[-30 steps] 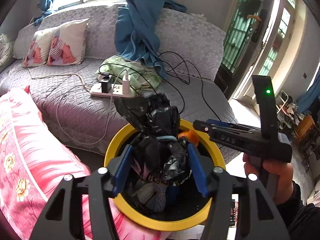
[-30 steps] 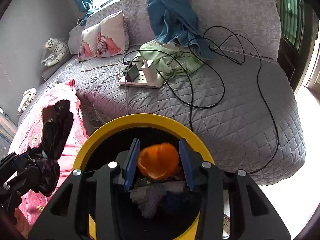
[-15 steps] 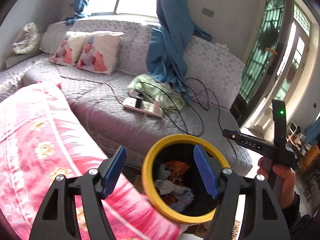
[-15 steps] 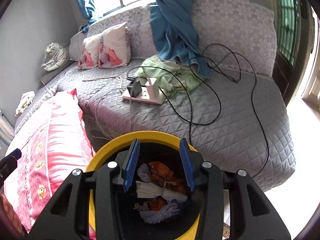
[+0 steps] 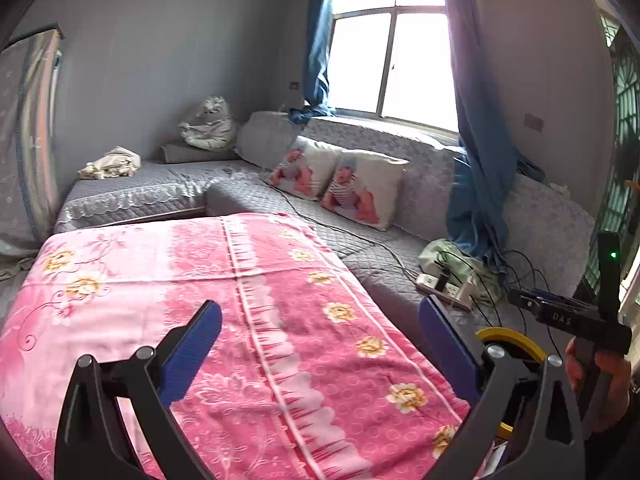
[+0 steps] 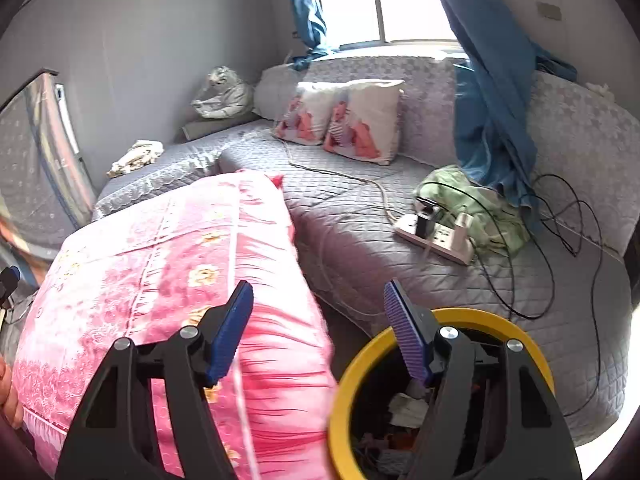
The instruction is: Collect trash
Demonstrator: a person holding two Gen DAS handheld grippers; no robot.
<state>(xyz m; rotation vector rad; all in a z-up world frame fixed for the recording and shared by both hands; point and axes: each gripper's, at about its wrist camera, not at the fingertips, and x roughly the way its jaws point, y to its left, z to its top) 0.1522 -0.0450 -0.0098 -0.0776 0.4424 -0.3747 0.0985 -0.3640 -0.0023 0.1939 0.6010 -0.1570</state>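
Left wrist view shows your left claw empty, its jaws just spread wide over the pink blanket, the right claw likewise apart beside the yellow bin holding the trash: drop finished, so next find another piece.

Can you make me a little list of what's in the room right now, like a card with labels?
bin: yellow-rimmed bin beside the pink blanket, trash inside
left gripper: left gripper jaws just opened wide, nothing between them, over the pink blanket
right gripper: right gripper jaws just opened, nothing held, by the bin's rim
sofa: grey sofa with two pillows
power strip: white power strip with black cables, on the sofa
cloth: green cloth behind the strip
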